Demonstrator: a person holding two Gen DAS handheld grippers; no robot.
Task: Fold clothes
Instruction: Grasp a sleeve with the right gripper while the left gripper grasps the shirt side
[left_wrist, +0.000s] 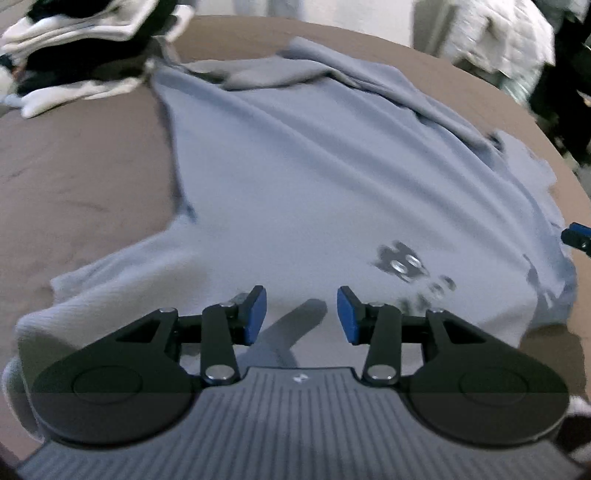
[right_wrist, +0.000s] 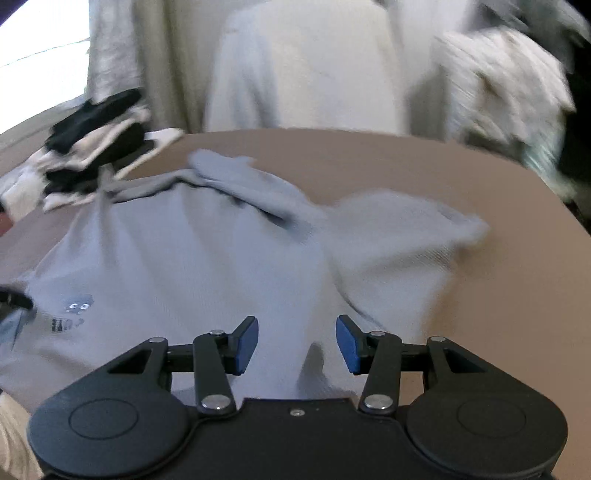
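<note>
Brown bedcover w/ soft creases is the work surface, backed by pale curtains/fabric; a stack of folded black & white clothes sits at the far left corner. Blue-grey T-shirt lies spread on the cover, dark print up, long axis running away from both claws toward the far edge, where the fabric is bunched & partly turned over. Left gripper hovers just over the near end of the shirt, jaws spread, nothing between the pads, its shadow on the cloth below. Right gripper likewise spread & empty, above the shirt's near right part; the right sleeve fans out ahead & to its right, rumpled. Left sleeve lies flat out to the left claw's left, near it. Judgement: each claw is nearest its own side's sleeve/edge, so next pinch prob. goes there to fold inward; both views motion-blurred, so edges are hard to place exactly.
</note>
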